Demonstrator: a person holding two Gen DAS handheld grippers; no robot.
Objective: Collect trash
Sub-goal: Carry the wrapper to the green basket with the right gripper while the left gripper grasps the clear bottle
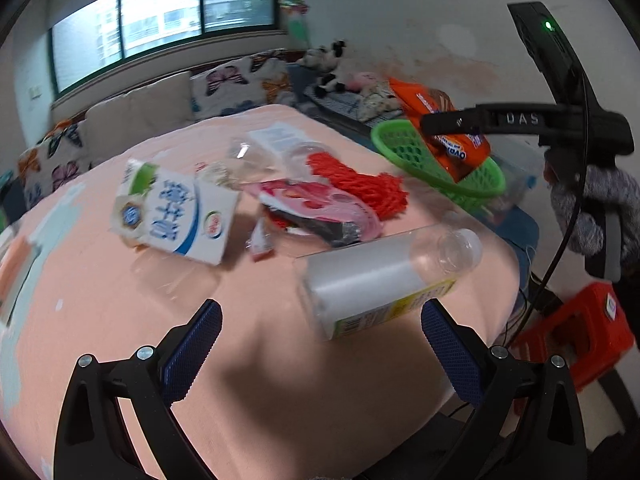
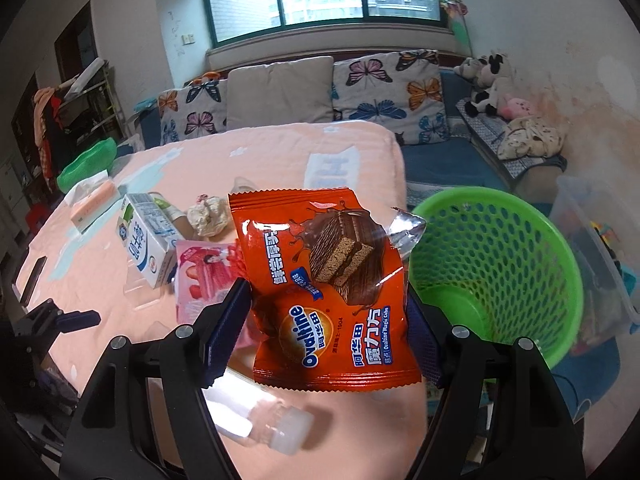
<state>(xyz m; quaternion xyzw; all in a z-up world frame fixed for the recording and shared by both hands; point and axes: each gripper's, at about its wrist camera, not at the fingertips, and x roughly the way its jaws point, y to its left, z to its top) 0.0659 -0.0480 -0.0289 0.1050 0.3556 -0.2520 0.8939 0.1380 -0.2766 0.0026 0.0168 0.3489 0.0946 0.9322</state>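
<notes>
Your right gripper (image 2: 326,320) has its jaws clamped on an orange snack wrapper (image 2: 324,280), which hangs lifted clear of the desk (image 2: 280,160), just left of the green basket (image 2: 520,248). Your left gripper (image 1: 320,344) has its jaws spread wide with nothing between them, low over the near part of the desk.

The desk wears a pink cloth. The basket stands off its right edge and, as far as its mesh walls and floor show, nothing lies in it. A clear plastic bottle (image 1: 380,276) lies on its side just beyond your left gripper, cap end pointing right. Farther left sits a white and blue milk carton (image 1: 180,216), tipped over. Between carton and basket lies a pink packet (image 1: 320,204), with a red net bag (image 1: 360,184) touching its far side. A crumpled ball of paper (image 2: 210,216) rests just beyond the carton. More clear plastic lies at the far end, too blurred to name.
</notes>
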